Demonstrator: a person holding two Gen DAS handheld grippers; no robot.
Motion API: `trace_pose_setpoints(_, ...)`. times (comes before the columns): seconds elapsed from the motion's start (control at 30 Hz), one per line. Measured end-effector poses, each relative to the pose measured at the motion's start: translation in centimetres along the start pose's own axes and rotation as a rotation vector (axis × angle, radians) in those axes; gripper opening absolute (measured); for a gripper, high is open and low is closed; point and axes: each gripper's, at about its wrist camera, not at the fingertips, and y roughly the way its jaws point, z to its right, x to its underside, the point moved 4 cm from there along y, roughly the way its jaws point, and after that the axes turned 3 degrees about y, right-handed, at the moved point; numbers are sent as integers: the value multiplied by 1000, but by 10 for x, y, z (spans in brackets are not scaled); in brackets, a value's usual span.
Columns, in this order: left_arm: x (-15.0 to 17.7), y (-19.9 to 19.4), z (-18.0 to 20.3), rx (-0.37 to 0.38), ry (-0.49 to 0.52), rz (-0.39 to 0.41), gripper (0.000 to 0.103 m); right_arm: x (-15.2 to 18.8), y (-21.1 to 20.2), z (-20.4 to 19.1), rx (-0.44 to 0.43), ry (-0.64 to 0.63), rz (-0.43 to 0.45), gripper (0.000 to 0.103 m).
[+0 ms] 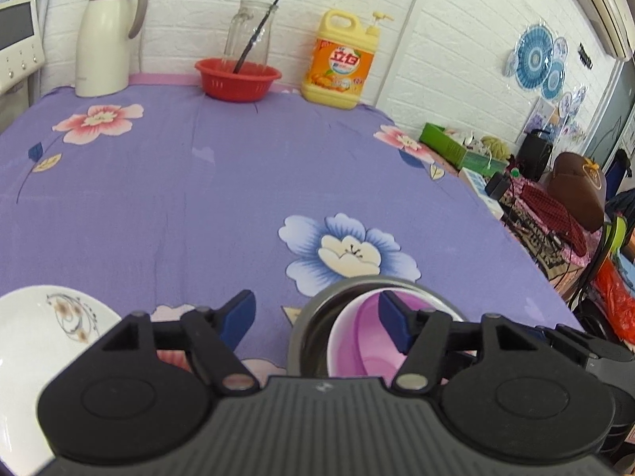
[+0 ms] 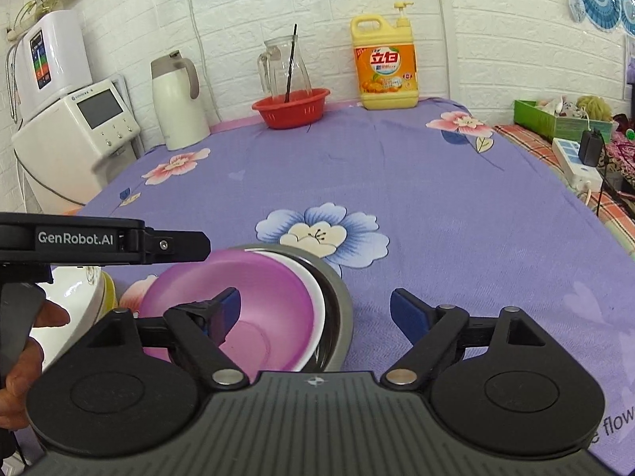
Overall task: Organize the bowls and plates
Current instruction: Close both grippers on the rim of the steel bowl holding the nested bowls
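A pink bowl [image 2: 258,297] sits tilted inside a white bowl [image 2: 315,289], which sits inside a steel bowl [image 2: 339,301] on the purple flowered tablecloth [image 2: 436,218]. My right gripper [image 2: 317,311] is open: one finger hangs over the pink bowl, the other is outside the steel rim, and neither pad touches. My left gripper [image 1: 317,317] is also open, with its right finger over the pink bowl [image 1: 365,337] and the steel bowl's [image 1: 305,317] left rim between its jaws. A white patterned plate [image 1: 39,337] lies to the left.
At the back wall stand a red basket [image 2: 291,109] with a glass jug [image 2: 283,65], a yellow detergent bottle [image 2: 385,65] and a cream thermos [image 2: 176,103]. A white appliance [image 2: 79,135] is off the left edge. Clutter and a power strip [image 2: 575,162] line the right. A hand [image 2: 24,357] holds the left gripper.
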Motion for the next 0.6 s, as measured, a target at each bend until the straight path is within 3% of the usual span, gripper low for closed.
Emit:
trace_pose_setpoints(0.4, 12, 26, 9, -16, 63, -76, 68, 13, 23, 2, -5, 23, -71, 103)
trace_pose_setpoints(0.6, 13, 30, 8, -21, 58, -89, 68, 15, 25, 0, -1, 28, -55, 103)
